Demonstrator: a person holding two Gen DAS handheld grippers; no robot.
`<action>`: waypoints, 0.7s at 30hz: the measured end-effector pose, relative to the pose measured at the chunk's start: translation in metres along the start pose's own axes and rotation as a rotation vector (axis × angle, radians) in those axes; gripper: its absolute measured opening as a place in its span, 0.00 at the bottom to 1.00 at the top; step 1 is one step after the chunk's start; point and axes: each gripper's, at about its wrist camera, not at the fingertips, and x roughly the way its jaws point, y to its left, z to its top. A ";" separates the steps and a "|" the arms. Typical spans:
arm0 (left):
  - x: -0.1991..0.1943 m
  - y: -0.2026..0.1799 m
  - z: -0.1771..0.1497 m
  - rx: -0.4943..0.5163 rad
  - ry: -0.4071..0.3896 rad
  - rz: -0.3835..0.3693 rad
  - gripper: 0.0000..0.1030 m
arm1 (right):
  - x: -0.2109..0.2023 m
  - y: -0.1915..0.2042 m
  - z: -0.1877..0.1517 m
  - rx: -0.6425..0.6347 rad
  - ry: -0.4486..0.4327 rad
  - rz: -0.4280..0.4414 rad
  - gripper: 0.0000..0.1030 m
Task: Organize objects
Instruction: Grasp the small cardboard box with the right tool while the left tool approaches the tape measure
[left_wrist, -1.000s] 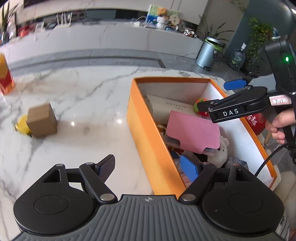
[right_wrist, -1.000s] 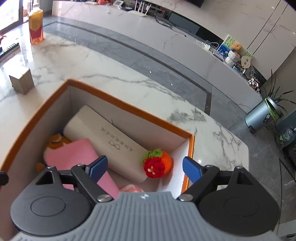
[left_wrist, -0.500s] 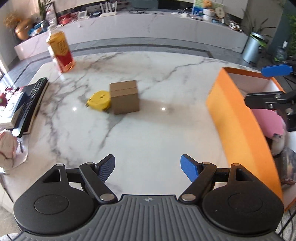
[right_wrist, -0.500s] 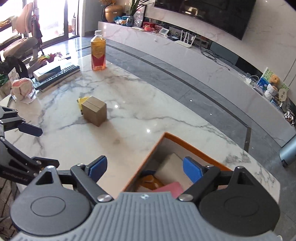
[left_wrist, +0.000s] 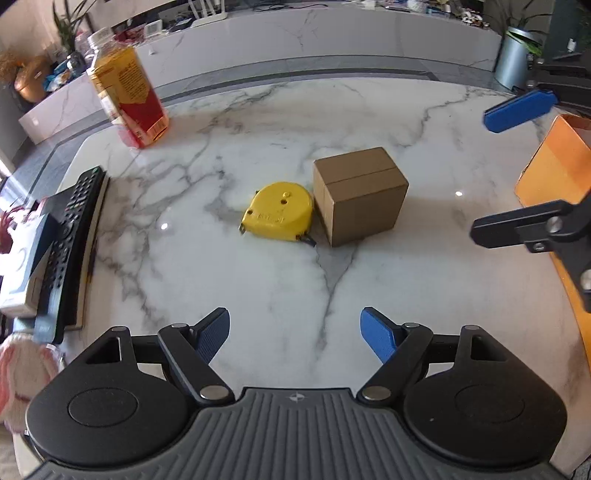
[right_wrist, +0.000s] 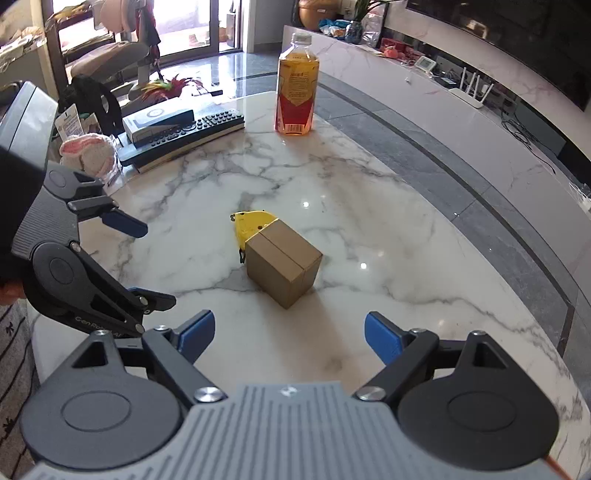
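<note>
**A:** A white marble tabletop (left_wrist: 280, 280) with grey veining is seen in a living room, with a long marble ledge and a grey floor strip behind it. Nearest the lens, the left gripper (left_wrist: 294, 334) is held over bare marble, its blue-padded fingers (left_wrist: 376, 334) spread wide with nothing caught between them. Same for the right gripper (right_wrist: 289, 334): fingers spread wide, nothing held.

**B:** ok, and the stuff to be sorted, where is it found?

**A:** Mid-tabletop. A small brown cardboard box (left_wrist: 360, 195) is set upright, flaps shut, and a yellow tape measure (left_wrist: 279, 212) is laid flat right against its side, on the left in the left wrist view. In the right wrist view the tape measure is mostly hidden behind the box. Neither is touched by either gripper.

**B:** anything around the edges?

**A:** An orange storage box (left_wrist: 554, 166) is cut off at the right edge of the left view. At the other edge a black remote (right_wrist: 184, 131) is stacked with a couple of flat boxes, and a pink and white knitted toy (right_wrist: 88, 153) is placed beside them. Furthest back, a bottle of amber drink (right_wrist: 297, 85) with a red and yellow label is stood upright.
</note>
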 end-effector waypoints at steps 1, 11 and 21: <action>0.003 0.002 0.002 0.031 -0.025 -0.028 0.90 | 0.009 0.001 0.005 -0.036 0.017 -0.015 0.86; 0.029 0.046 0.023 0.110 -0.070 -0.171 0.90 | 0.074 0.000 0.036 -0.284 0.018 0.098 0.82; 0.045 0.038 0.036 0.217 -0.060 -0.162 0.90 | 0.105 0.004 0.035 -0.318 0.063 0.194 0.49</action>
